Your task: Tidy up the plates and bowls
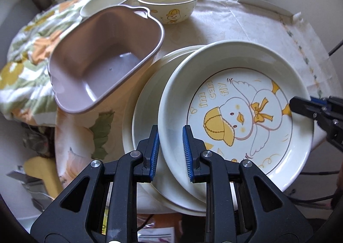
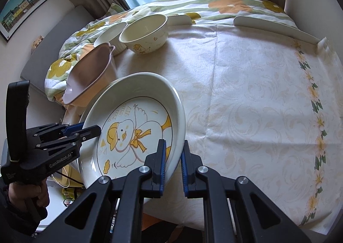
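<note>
While both tools pinch opposite rims of the duck plate [image 1: 235,114], left tool [image 1: 170,153] and right tool [image 2: 173,164] hold it tilted over a plain plate [image 1: 148,101], probably for stacking.

Two fisheye cameras, one riding each handheld gripper, look steeply down along their black fingers at close range. The left wrist view faces the cream ceramic plate printed with a yellow-capped duck [image 1: 235,114] from its near-left rim; the right wrist view takes the same plate [image 2: 133,127] from the opposite edge. Both share the pale floral tablecloth [image 1: 235,26] [image 2: 246,93] and the curtained window beyond.
</note>
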Demonstrator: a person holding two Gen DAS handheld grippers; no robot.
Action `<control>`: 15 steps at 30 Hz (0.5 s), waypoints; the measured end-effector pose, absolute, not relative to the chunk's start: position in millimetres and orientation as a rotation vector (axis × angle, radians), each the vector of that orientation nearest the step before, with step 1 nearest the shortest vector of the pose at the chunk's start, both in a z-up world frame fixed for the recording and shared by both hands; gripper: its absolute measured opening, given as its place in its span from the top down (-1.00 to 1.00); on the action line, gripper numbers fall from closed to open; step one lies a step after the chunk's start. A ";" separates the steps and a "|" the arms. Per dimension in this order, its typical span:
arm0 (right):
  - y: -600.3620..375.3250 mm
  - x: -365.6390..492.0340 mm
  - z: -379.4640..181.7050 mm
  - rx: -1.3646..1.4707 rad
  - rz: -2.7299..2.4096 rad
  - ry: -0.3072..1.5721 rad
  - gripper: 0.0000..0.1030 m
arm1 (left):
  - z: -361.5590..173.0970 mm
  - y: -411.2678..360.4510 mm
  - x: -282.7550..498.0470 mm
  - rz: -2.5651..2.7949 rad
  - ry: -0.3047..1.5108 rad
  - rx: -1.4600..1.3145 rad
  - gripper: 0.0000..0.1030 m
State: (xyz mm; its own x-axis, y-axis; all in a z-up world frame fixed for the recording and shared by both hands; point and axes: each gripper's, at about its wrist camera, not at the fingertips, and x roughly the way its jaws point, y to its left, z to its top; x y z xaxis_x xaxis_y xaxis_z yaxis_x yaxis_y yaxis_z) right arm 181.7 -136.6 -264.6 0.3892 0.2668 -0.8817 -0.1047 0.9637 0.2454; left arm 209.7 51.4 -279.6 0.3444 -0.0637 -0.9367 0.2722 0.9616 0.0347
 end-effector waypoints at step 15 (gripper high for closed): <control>-123.7 190.7 -268.6 0.045 0.266 1.139 0.77 | -278.1 33.8 196.8 -0.118 1.114 0.454 0.62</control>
State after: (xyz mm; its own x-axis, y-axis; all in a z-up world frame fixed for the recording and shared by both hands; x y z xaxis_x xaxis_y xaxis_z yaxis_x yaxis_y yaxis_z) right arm 190.7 -123.7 -268.6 0.3902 0.2323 -0.8909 -0.1866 0.9675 0.1705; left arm 196.8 33.8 -278.1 0.4452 0.1318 -0.8857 0.3151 0.9028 0.2927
